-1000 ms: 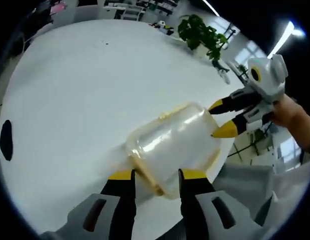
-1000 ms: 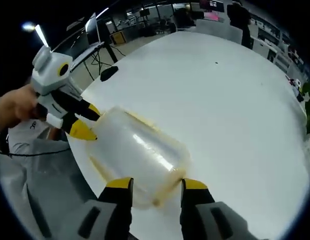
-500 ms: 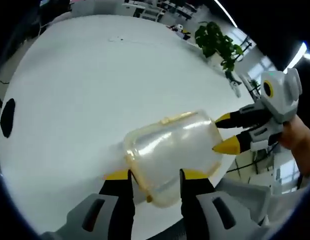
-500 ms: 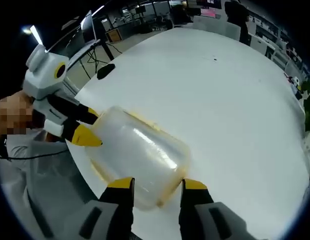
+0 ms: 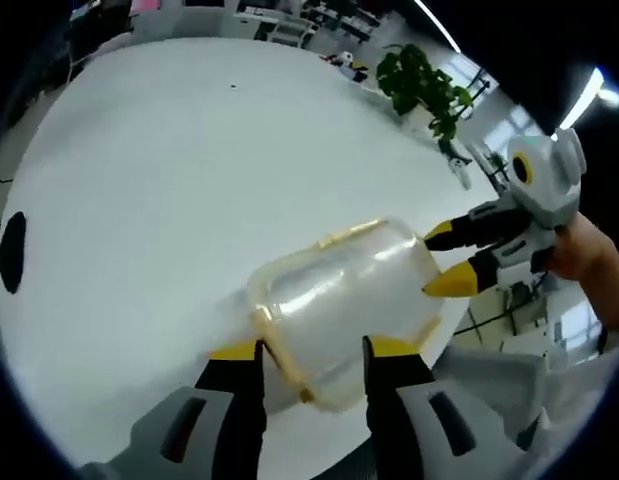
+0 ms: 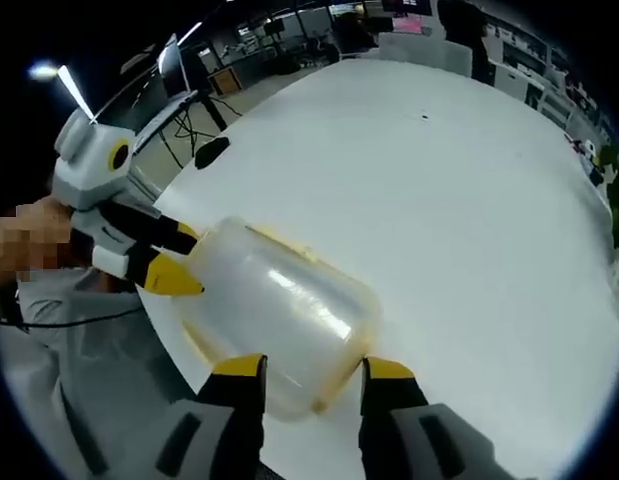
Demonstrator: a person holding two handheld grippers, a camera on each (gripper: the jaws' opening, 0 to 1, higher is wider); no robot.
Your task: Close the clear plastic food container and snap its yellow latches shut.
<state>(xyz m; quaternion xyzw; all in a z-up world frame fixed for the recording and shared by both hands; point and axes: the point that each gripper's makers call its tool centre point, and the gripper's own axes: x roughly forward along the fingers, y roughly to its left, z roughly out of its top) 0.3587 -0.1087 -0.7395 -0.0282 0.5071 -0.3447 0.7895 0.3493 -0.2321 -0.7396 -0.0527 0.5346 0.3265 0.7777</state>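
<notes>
A clear plastic food container (image 5: 339, 295) with yellow latches (image 5: 285, 352) lies on its side over the near edge of the white table (image 5: 169, 170). My left gripper (image 5: 311, 350) is shut on its near end, one jaw on each side. My right gripper (image 5: 447, 260) holds the far end, its yellow tips against the plastic. In the right gripper view the same container (image 6: 279, 310) sits between the jaws of my right gripper (image 6: 311, 368), and my left gripper (image 6: 179, 258) presses on the opposite end. A yellow rim strip (image 6: 279, 243) runs along the top edge.
A black flat object (image 5: 11, 250) lies near the table's left rim. A potted plant (image 5: 419, 85) stands beyond the far edge. A person's hand (image 5: 589, 260) grips the right tool. Desks and cables show past the table (image 6: 219, 70).
Both views have shifted and tilted slightly. The container stays held between the two grippers in the same way.
</notes>
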